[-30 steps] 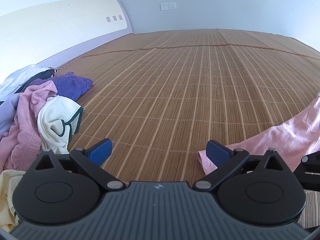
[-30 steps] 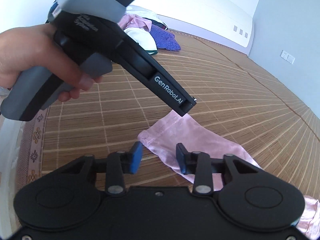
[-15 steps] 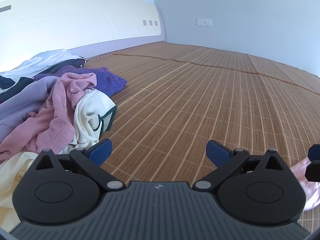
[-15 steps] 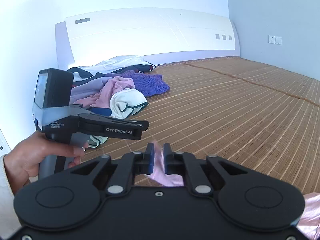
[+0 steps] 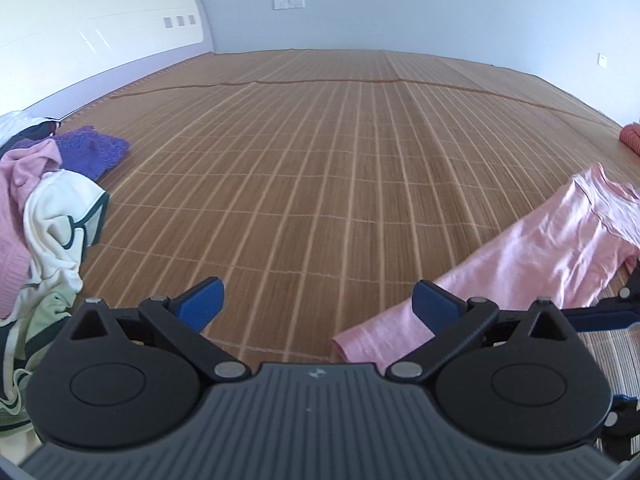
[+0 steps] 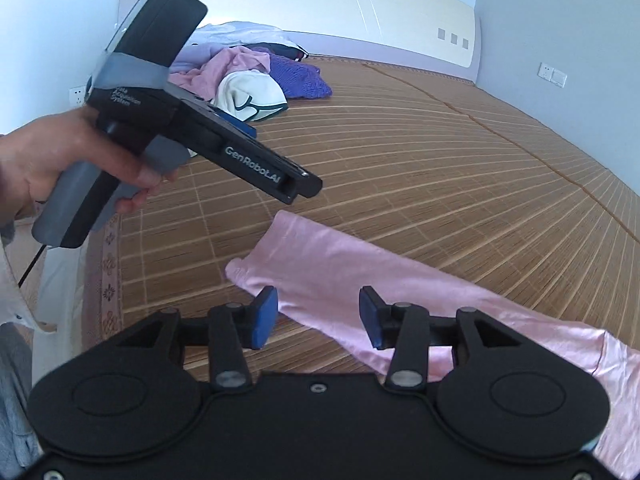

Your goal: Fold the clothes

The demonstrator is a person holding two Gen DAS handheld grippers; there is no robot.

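A light pink garment point(image 6: 344, 264) lies on the bamboo mat point(image 6: 440, 168), one long sleeve stretched toward the mat's near edge. It also shows in the left wrist view point(image 5: 540, 248) at the right. My right gripper point(image 6: 317, 316) is open just above the sleeve, its blue pads point(image 6: 264, 316) on either side of the cloth, holding nothing. My left gripper point(image 5: 316, 304) is open and empty over bare mat, with the sleeve's cuff by its right pad. In the right wrist view a hand holds it above the sleeve end point(image 6: 276, 172).
A heap of clothes point(image 5: 48, 208) lies at the left: pink, white with dark trim, and purple knit point(image 5: 92, 152); it shows in the right wrist view point(image 6: 248, 76) too. A white headboard point(image 6: 320, 4) stands behind. A red striped item point(image 5: 630, 138) sits far right.
My right gripper was shut on the pink sleeve half a second ago; it has now opened and let it go, and the sleeve lies flat. My left gripper has swung back to the right.
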